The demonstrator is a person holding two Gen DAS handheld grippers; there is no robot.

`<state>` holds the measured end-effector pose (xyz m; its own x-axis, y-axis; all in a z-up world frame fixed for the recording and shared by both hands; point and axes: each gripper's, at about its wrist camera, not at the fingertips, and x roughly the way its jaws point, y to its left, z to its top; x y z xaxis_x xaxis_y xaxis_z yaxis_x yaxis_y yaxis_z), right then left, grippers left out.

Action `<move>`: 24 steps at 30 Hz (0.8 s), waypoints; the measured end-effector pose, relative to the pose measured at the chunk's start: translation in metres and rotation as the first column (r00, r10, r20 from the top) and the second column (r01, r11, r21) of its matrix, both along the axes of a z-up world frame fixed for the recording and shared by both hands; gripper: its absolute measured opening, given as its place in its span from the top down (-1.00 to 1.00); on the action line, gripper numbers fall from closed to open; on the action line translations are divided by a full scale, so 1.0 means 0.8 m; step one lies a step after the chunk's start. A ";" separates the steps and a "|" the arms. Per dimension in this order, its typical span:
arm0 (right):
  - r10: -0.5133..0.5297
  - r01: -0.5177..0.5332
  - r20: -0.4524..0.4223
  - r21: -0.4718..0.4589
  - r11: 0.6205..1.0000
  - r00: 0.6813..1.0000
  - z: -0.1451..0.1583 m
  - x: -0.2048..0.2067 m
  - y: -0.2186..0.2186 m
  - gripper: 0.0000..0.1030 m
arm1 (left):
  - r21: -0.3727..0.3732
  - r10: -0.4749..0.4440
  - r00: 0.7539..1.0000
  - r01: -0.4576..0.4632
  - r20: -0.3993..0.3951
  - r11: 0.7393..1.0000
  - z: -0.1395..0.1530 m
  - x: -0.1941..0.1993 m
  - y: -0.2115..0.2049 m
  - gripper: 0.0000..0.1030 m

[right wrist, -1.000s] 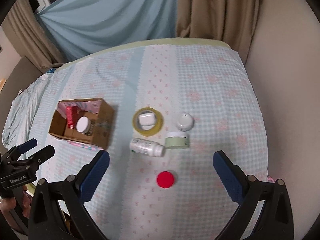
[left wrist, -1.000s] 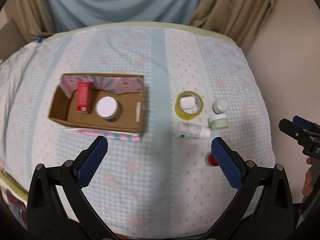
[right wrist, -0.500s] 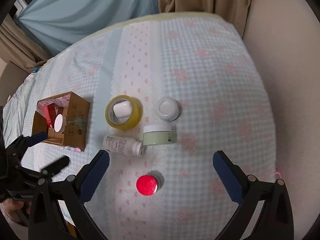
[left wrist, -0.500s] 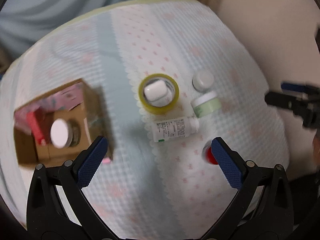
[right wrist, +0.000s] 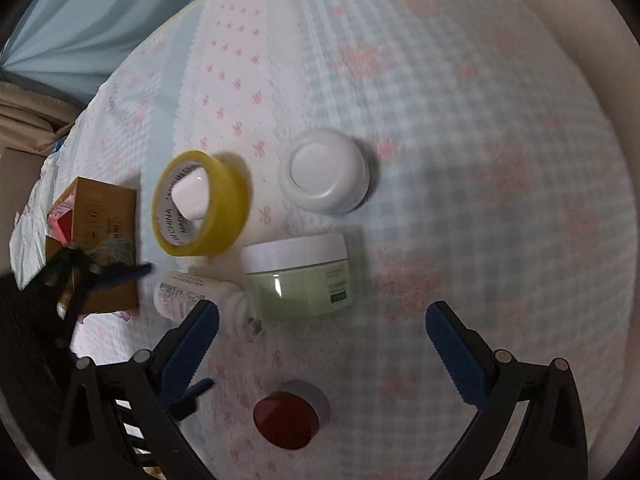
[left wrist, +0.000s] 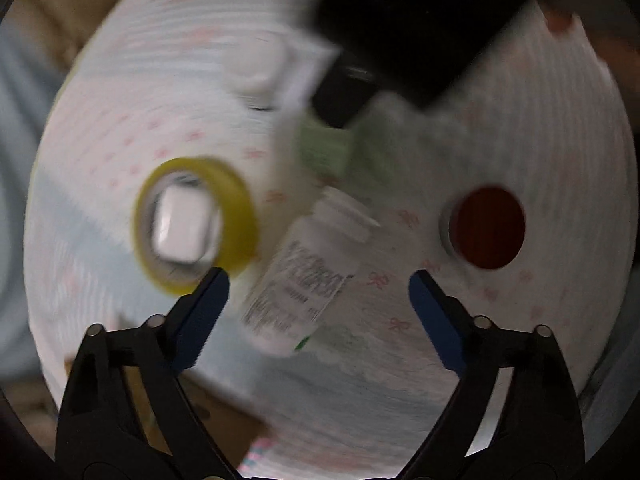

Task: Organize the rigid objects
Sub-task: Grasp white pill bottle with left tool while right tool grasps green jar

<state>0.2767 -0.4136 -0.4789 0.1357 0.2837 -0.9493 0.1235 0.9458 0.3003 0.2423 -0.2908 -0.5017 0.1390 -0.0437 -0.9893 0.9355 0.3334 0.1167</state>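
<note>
White pill bottle [left wrist: 308, 276] lies on its side on the patterned cloth [right wrist: 460, 128], cap end toward the pale green jar [right wrist: 300, 276], label up; in left wrist view it sits betw. the blue pads of the left gripper [left wrist: 318, 304], nothing pressing it. Those jaws have just been closing in some but stand apart, bottle in the gap, not grasped; view is heavily blurred. Yellow tape roll [right wrist: 200, 204] just beside bottle's base end, w/ a small white case [right wrist: 192, 192] inside the ring. White round jar [right wrist: 324, 170] near, past the green jar; green jar has a white lid, stands upright. Red-capped jar [right wrist: 290, 420] well apart from the cluster, betw. the fingers of the right gripper [right wrist: 322, 332] in right wrist view but nearer the camera than the pads; right jaws spread wide, holding nothing, green jar just ahead of them. Cardboard box [right wrist: 104, 240] at the left edge, past the tape, w/ red & pink items inside; contents otherwise too small to tell. Blue curtain [right wrist: 80, 20] behind the cloth's far edge.
</note>
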 end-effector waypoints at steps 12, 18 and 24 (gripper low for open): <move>0.023 -0.023 -0.002 0.154 0.988 1.000 -0.046 0.022 -0.001 -0.68 | 0.000 -0.124 0.990 0.124 -0.074 0.992 -0.036 0.040 -0.007 -0.22; 0.042 -0.035 -0.025 0.257 0.966 0.999 -0.064 0.031 0.005 -0.32 | -0.024 -0.136 0.987 0.134 -0.091 0.991 -0.033 0.060 -0.010 -0.07; 0.054 -0.048 -0.019 0.252 0.967 0.998 -0.061 0.033 0.010 -0.32 | -0.042 -0.111 0.991 0.108 -0.076 0.993 -0.020 0.076 -0.007 -0.05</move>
<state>0.3034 -0.4059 -0.5278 0.0916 0.5193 -0.8497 0.0880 0.8457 0.5264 0.3030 -0.2961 -0.5180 0.0537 -0.0923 -0.9943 0.9723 0.2317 0.0310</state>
